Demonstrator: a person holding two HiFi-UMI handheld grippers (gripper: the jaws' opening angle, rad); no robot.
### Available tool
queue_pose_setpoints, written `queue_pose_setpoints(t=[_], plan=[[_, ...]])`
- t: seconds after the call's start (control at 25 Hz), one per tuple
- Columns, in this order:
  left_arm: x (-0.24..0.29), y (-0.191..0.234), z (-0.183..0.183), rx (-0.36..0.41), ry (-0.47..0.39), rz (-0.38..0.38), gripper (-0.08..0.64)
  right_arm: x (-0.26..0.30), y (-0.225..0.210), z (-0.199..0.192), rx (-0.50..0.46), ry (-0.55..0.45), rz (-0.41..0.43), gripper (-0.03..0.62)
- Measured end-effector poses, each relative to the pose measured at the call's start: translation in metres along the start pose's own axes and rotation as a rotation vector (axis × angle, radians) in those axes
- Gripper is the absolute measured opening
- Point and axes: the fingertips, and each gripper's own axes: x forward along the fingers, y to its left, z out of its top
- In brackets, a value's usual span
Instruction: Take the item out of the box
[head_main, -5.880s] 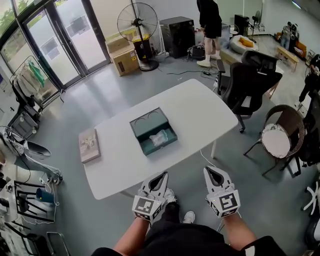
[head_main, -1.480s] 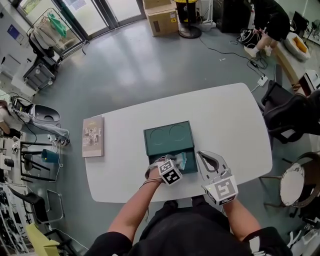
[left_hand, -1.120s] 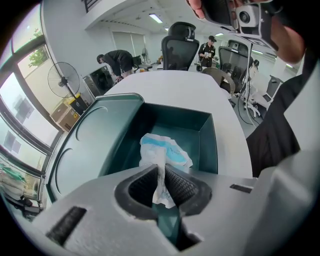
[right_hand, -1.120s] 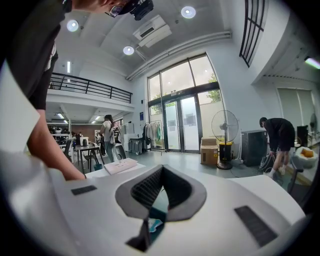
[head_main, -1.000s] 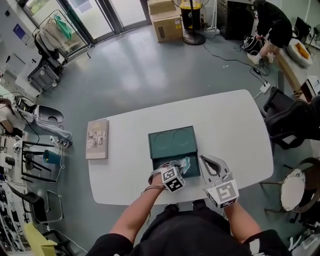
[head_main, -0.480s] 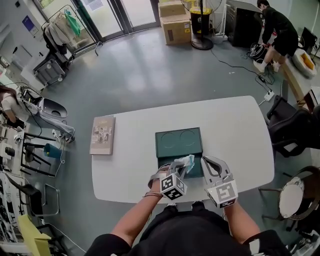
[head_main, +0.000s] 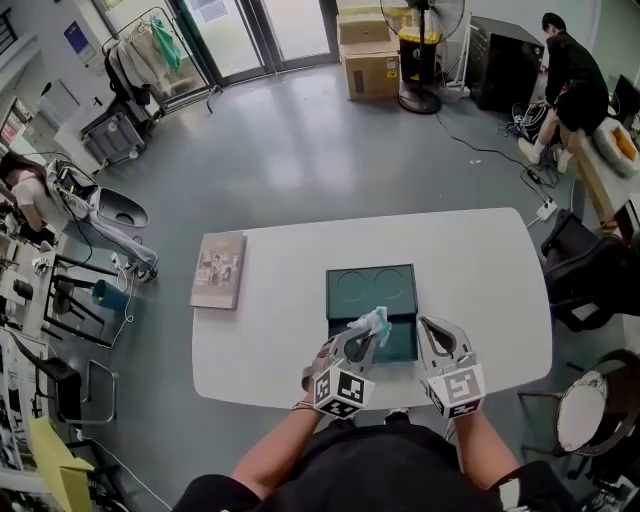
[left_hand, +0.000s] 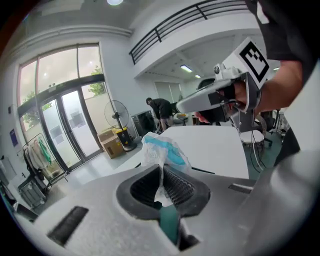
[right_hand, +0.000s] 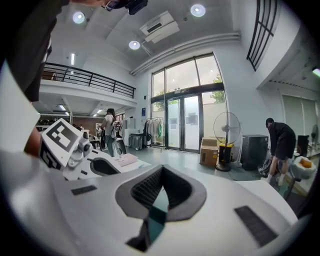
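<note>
A dark green box (head_main: 371, 292) lies open on the white table (head_main: 270, 335), its lid flat on the far side. My left gripper (head_main: 368, 336) hangs above the box's near half, shut on a small white and light blue packet (head_main: 373, 322). In the left gripper view the packet (left_hand: 163, 150) sticks up from between the ribbed pads (left_hand: 176, 186), clear of the box. My right gripper (head_main: 434, 328) hovers at the box's near right corner, jaws together with nothing between them (right_hand: 160, 176).
A book (head_main: 219, 270) lies at the table's left end. An office chair (head_main: 590, 275) stands to the right of the table. Cardboard boxes (head_main: 368, 60) and a fan (head_main: 420, 50) stand at the back, where a person (head_main: 573, 75) bends over.
My left gripper has risen out of the box with the packet held in it. The right gripper has stayed beside the box.
</note>
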Motion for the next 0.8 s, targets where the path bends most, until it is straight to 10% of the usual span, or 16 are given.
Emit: queue_pose_setpoints(t=[0.8], plan=[[-0.078, 0.078, 0.055, -0.302, -0.381, 0.128, 0.035, 0.016, 0.021, 0.053, -0.086, -0.104, 0.035, 0.006]])
